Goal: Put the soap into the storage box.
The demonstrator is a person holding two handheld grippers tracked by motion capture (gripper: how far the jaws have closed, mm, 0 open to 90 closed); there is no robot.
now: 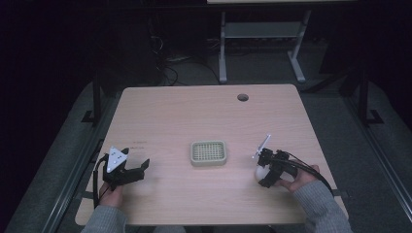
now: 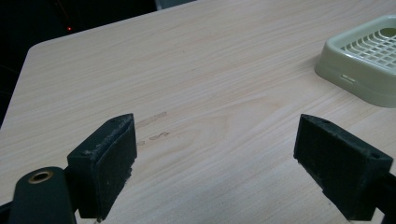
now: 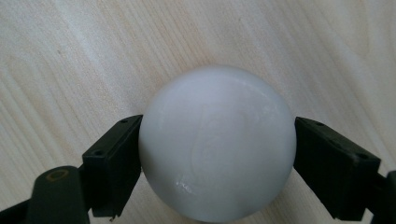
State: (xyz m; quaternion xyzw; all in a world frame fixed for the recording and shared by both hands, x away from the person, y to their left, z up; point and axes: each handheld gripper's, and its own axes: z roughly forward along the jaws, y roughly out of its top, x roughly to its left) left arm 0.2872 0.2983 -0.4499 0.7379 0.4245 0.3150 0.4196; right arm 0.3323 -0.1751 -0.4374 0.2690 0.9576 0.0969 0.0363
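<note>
A smooth white rounded object, like a bar of soap or a ball [image 3: 217, 142], sits between the jaws of my right gripper [image 3: 217, 163], which press against both its sides over the wooden table. From the high view the right gripper [image 1: 268, 171] is at the table's right front with the white object [image 1: 261, 172] in its jaws. A pale green slotted soap dish [image 1: 208, 153] lies at the table's middle, also seen as the dish [image 2: 364, 58] at the upper right of the left gripper view. My left gripper [image 1: 130, 172] rests at the left front, jaws wide apart and empty [image 2: 217, 163].
The light wooden table [image 1: 194, 111] has a round cable hole [image 1: 243, 97] near its far edge. A faint mark [image 2: 152, 119] is on the wood ahead of the left gripper. Beyond the table stand a desk frame [image 1: 262, 43] and cables on a dark floor.
</note>
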